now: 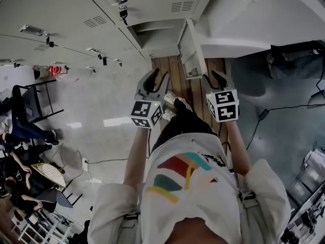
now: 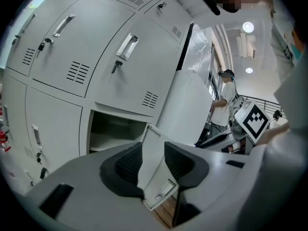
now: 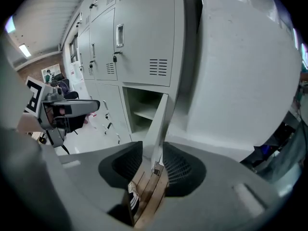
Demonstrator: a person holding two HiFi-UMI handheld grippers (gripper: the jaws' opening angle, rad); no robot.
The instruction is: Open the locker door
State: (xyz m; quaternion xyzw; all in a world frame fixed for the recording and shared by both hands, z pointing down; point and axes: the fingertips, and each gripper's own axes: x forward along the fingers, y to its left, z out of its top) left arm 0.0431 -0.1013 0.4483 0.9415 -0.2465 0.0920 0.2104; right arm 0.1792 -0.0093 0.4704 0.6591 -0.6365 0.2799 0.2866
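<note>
The grey locker door (image 1: 190, 50) of a bottom-row locker stands swung out, with its open compartment (image 1: 158, 34) behind it. My left gripper (image 1: 155, 76) hovers left of the door and my right gripper (image 1: 217, 77) hovers just right of its lower edge. Both are open and hold nothing. In the left gripper view the door (image 2: 159, 170) shows through the gap of the left gripper (image 2: 154, 150), with the compartment (image 2: 115, 129) behind. The door's thin edge (image 3: 158, 129) lines up with the gap of the right gripper (image 3: 153, 150), in front of a shelf (image 3: 144, 110).
Shut lockers (image 1: 76, 19) with handles and keys fill the wall to the left. A big white block (image 3: 240, 71) stands right of the open locker. Wooden floor boards (image 1: 170, 67) lie under the door. Seated people and chairs (image 1: 30, 151) are at the left; a cable (image 1: 274, 111) runs on the right.
</note>
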